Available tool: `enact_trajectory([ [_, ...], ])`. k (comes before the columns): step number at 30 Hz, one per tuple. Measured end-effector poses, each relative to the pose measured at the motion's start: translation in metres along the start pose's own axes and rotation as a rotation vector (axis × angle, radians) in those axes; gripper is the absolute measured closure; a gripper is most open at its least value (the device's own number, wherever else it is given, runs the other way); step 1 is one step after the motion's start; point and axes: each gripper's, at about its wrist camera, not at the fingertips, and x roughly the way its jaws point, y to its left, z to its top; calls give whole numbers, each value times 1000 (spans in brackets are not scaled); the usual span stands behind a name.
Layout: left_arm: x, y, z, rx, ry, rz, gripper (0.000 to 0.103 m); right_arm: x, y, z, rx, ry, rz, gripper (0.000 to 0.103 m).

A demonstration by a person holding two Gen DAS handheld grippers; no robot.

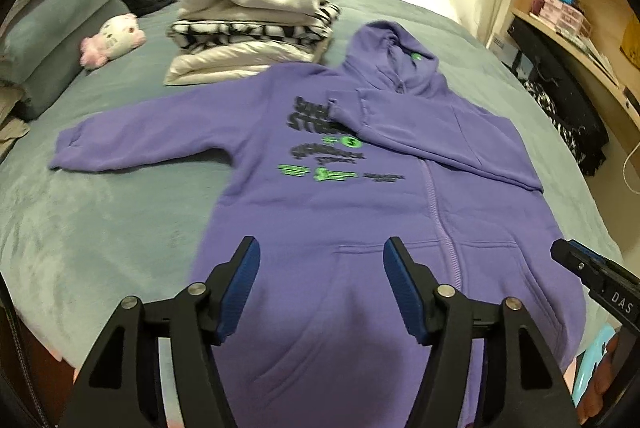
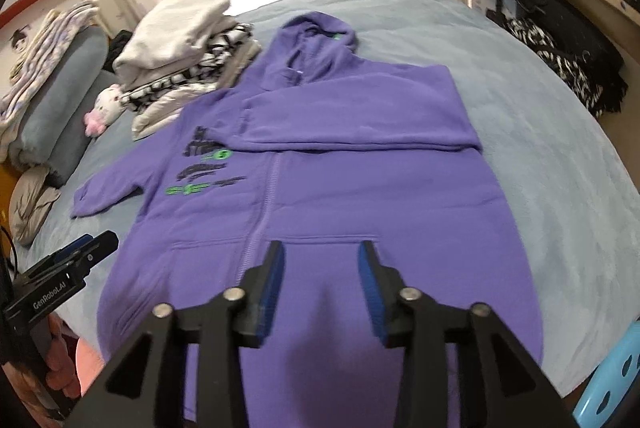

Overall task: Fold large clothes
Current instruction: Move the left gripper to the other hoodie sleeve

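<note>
Holding our left gripper (image 1: 322, 268) and right gripper (image 2: 322, 268) tilted down over the hoodie (image 1: 360, 196) | both jaws apart, empty

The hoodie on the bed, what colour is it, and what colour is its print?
The hoodie is purple; its print is black and green, clearest in the left wrist view.

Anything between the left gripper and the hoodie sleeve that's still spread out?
Nothing visible. The left gripper, open and empty, hangs over the purple hoodie; the unfolded sleeve lies flat on bare bedspread. The folded pile and plush toy sit beyond it.
</note>
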Motion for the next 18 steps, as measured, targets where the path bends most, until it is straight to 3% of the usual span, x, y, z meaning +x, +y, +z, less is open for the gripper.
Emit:
enact_trajectory([
  [9, -21, 62, -5, -81, -41, 37, 31, -5, 70, -3, -139, -23, 25, 61],
  [18, -2, 132, 9, -195, -54, 41, 30, 23, 133, 18, -230, -35, 66, 61],
])
